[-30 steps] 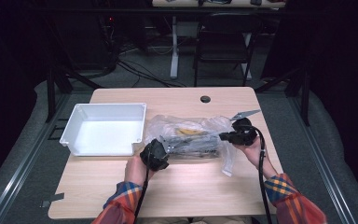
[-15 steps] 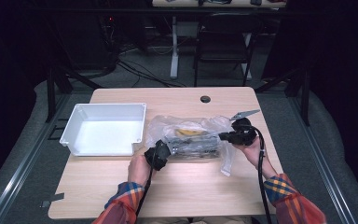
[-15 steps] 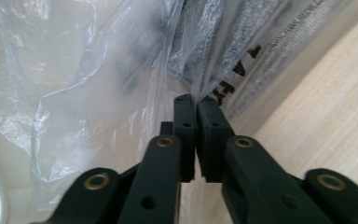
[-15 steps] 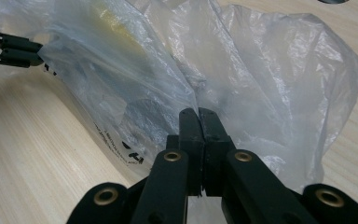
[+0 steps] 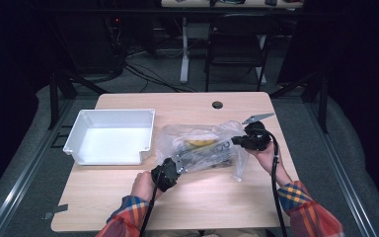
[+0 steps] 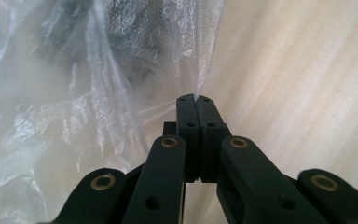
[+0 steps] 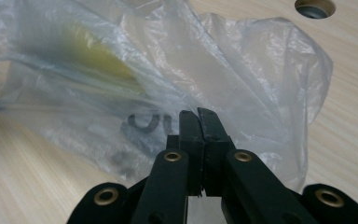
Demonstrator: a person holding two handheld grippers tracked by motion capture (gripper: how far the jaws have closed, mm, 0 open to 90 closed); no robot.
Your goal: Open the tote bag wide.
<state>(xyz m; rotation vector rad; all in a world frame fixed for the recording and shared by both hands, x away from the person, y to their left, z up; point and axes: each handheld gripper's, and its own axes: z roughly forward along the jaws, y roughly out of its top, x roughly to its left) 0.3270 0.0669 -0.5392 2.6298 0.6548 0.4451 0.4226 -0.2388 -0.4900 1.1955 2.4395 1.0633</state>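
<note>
At mid-tabletop point(image 5: 192, 197), just right of the white tray point(image 5: 109, 135), a clear plastic bag point(image 5: 202, 145) is lying with yellow and dark items inside. The left gripper point(image 5: 170, 170) has just been closing and its jaws are now clamping a film edge at the bag's near-left corner; the right gripper point(image 5: 238, 141) is pinching the bag's right side, jaws together on plastic. Both grips appear secured; opening and emptying are judged outstanding. Film is looking thin, crinkled and slack.

At nine o'clock the white bin point(image 5: 109, 136) blocks you — the bag point(image 5: 202, 145) fills the table's point(image 5: 217, 202) middle; bare wood lies at six o'clock.
</note>
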